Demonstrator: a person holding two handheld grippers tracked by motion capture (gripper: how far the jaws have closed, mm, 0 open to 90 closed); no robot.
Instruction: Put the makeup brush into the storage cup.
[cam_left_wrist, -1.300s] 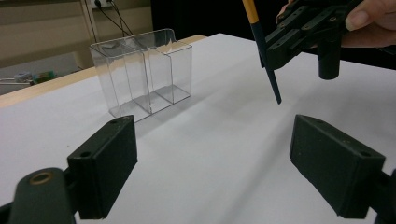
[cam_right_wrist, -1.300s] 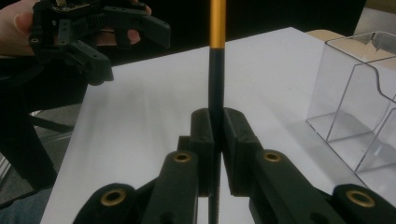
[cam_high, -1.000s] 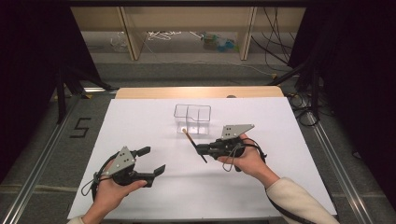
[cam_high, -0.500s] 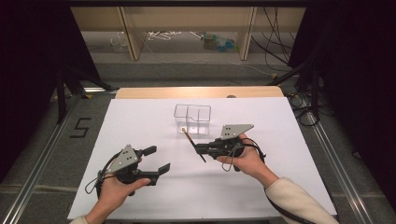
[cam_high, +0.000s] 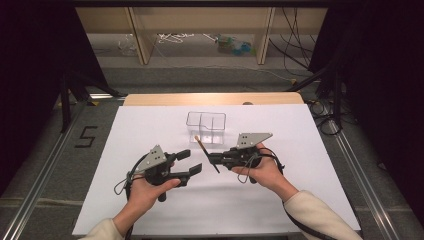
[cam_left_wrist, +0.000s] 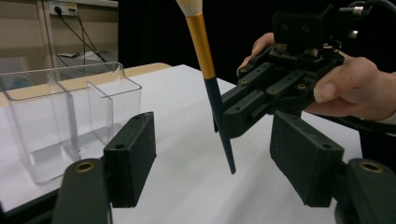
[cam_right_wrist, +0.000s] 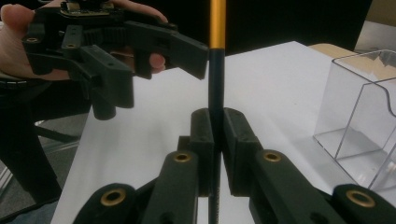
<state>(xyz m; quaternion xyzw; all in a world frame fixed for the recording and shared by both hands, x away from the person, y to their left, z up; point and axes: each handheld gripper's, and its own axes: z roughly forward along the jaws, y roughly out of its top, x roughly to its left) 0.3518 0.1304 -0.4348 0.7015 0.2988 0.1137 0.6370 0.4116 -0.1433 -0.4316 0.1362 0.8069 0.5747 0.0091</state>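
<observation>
1. Clamping the brush (cam_high: 205, 153) mid-handle, right gripper (cam_high: 212, 158) has its pads shut on it over the desk's middle, bristles up twd the far edge, so the lower stem stays free.
2. Left gripper (cam_high: 189, 162) sits just beside; jaws partly apart, just been closing, nothing betw them; prob lining up for a handover.
3. Clear organiser (cam_high: 206, 126) waits nr the far edge, w/ open top.

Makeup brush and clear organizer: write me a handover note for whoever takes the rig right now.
Right gripper: shut on the makeup brush, clamping its dark handle; bristles up, tip clear of the table.
Left gripper: open, jaws just been closing, nothing between them; it sits beside the brush, not touching.
Clear organizer: behind the grippers on the white table, compartments look empty.
Done: brush lifted.
Left: probably hand over or steady the brush, then stand it in a compartment.
</observation>
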